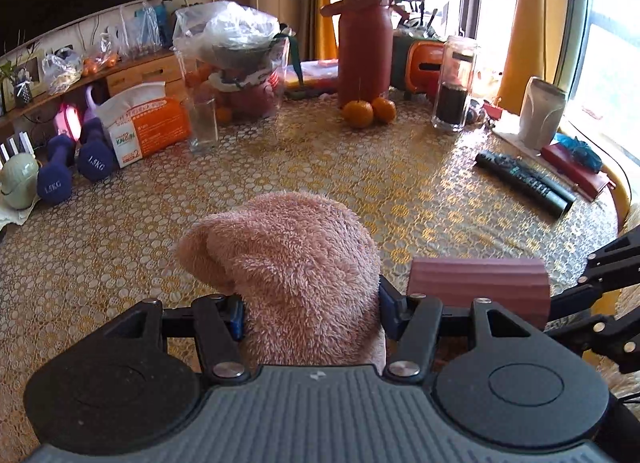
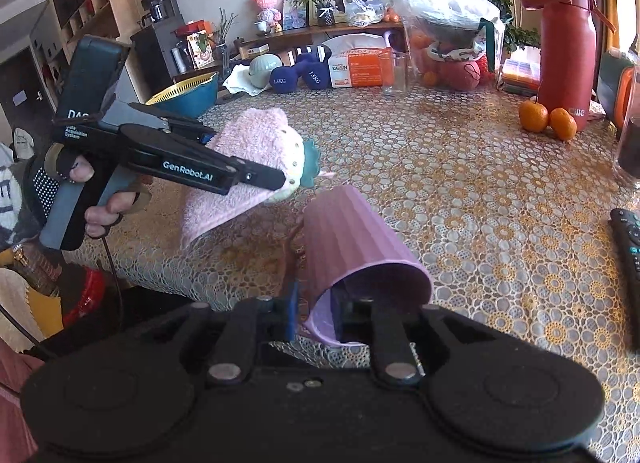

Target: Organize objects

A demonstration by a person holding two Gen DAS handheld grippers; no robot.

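My left gripper point(image 1: 312, 315) is shut on a fluffy pink towel point(image 1: 288, 263) and holds it above the table; in the right wrist view the left gripper point(image 2: 264, 179) clamps the same pink towel point(image 2: 244, 151), which has a white and teal part at its end. My right gripper point(image 2: 320, 319) is shut on the rim of a ribbed purple cup point(image 2: 352, 239), one finger inside and one outside, the cup tilted forward. The cup point(image 1: 480, 283) shows just right of the towel in the left wrist view.
The patterned round table point(image 1: 320, 167) carries a red thermos point(image 1: 364, 39), two oranges point(image 1: 368, 111), a glass jar point(image 1: 456, 83), remotes point(image 1: 524, 179), a drinking glass point(image 1: 202, 123), a tissue pack point(image 1: 148, 123), blue dumbbells point(image 1: 76, 167) and a bagged fruit bowl point(image 1: 236, 59).
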